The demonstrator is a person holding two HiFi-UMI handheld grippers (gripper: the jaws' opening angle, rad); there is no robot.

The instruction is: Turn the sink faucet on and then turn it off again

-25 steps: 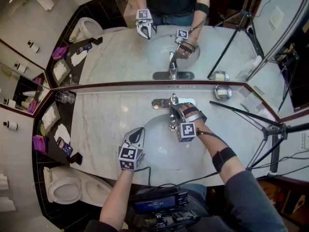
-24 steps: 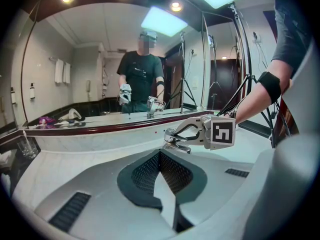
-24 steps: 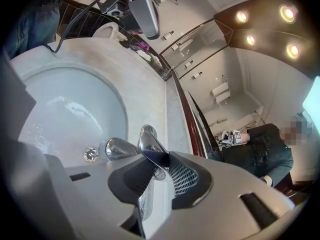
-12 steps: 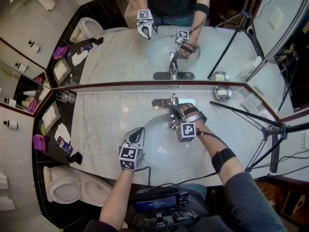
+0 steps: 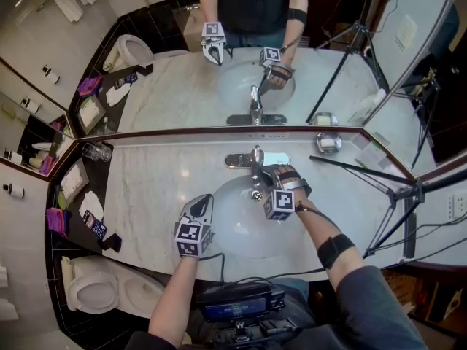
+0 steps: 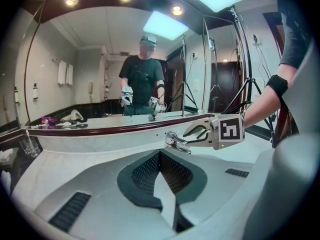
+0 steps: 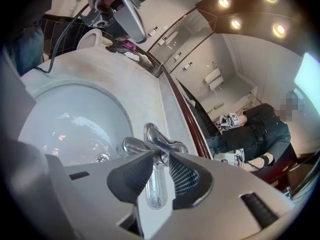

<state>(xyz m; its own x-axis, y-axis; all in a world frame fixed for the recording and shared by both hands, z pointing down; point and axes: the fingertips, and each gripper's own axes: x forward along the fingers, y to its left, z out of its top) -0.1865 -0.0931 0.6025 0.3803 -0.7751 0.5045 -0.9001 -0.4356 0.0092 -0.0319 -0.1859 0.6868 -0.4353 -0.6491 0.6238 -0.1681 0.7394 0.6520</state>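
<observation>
Chrome sink faucet [image 5: 255,165] stands behind the white basin [image 5: 237,228]. Your right gripper [image 7: 161,159], jaws just opening, loosely straddles the lever [image 7: 167,143], so push squarely. Left gripper [image 5: 205,200] hangs closed, empty.

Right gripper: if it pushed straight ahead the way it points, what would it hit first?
Most likely the faucet. Its chrome lever sits right between the right gripper's jaws, which have just been opening, though the exact depth is hard to judge.

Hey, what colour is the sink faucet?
Shiny chrome silver. The faucet shows best in the right gripper view.
</observation>
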